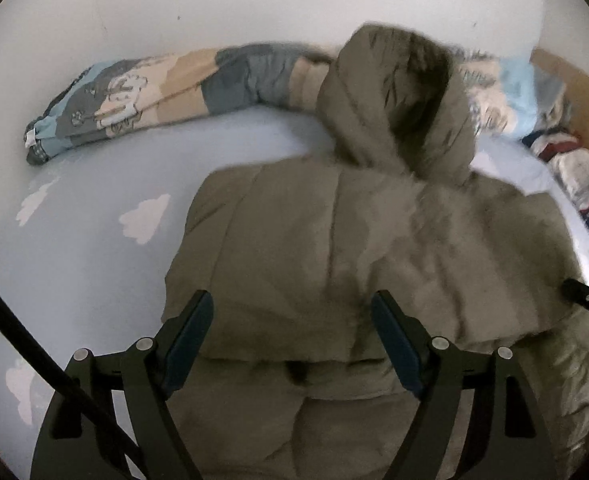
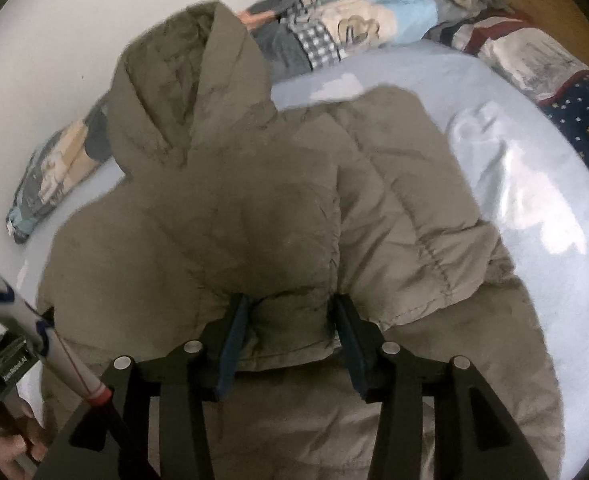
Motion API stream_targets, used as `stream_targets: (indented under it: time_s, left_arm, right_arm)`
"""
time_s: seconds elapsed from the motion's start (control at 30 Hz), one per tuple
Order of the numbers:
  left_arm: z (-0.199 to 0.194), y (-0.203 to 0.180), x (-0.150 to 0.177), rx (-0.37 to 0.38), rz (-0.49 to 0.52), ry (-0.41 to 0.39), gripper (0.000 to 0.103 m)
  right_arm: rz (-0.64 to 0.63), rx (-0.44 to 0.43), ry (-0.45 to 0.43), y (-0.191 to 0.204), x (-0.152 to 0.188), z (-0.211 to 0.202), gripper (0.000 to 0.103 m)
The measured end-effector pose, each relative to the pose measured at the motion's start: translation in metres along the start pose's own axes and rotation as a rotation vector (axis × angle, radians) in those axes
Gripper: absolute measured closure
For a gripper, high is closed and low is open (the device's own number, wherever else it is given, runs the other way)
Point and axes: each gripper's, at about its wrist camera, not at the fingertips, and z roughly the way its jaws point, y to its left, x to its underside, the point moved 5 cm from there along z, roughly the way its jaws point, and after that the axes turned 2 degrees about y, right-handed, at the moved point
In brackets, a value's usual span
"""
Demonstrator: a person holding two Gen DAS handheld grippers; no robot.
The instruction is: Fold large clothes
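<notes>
We see the olive hooded jacket (image 1: pixel 334 248) lying folded on the bed (image 1: pixel 94 248); left gripper (image 1: pixel 292 320) spread wide above it. Right gripper (image 2: pixel 290 324) part-open astride a folded edge; pads seemingly not pinching.

jacket (image 2: pixel 254 208): olive padded coat lay on the bed sheet (image 2: pixel 534 208), hood (image 2: pixel 182 80) pointed toward the wall.
right gripper (image 2: pixel 290 320): jaws stood parted over the folded hem edge; fabric lay between the blue pads (image 2: pixel 232 344); pad contact could not be told.
quilt (image 2: pixel 358 8): patterned, bunched behind the hood.
hand (image 2: pixel 6 452): visible at lower left.
</notes>
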Motion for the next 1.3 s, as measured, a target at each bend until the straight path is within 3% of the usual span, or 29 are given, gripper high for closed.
stream_targets:
  time_s: [0.13,0.3,0.5,0.57,0.63,0.73,0.83,0.9,1.3]
  left_arm:
    - [0.001,-0.010,0.002,0.005,0.024,0.003,0.023]
    - [0.014,-0.014,0.008,-0.006,0.049,0.045,0.023]
    - [0.015,-0.014,0.005,-0.013,0.063,0.046,0.023]
    - [0.015,-0.015,0.006,-0.017,0.065,0.043,0.023]
    - [0.017,-0.016,0.007,-0.022,0.074,0.046,0.023]
    - [0.021,-0.018,0.010,-0.021,0.079,0.065,0.023]
    - [0.026,-0.019,0.014,-0.026,0.084,0.082,0.022]
    - [0.022,-0.020,0.012,-0.034,0.093,0.075,0.023]
    - [-0.024,-0.039,-0.001,-0.049,0.130,-0.097,0.023]
  right_arm:
    - [-0.055,0.010,-0.072,0.015,-0.007,-0.020,0.053]
    - [-0.061,0.015,-0.044,0.017,-0.005,-0.012,0.050]
    - [-0.056,0.146,-0.112,0.004,-0.012,-0.027,0.050]
    - [-0.036,0.121,-0.135,0.003,-0.014,-0.033,0.050]
    - [-0.065,0.043,-0.152,0.014,-0.015,-0.034,0.050]
    - [-0.095,-0.008,-0.095,0.026,-0.007,-0.018,0.050]
    - [-0.102,0.019,0.015,0.022,0.006,0.013,0.050]
    - [-0.092,0.009,0.018,0.018,0.007,0.016,0.050]
    - [-0.075,-0.044,-0.058,0.030,-0.001,-0.032,0.048]
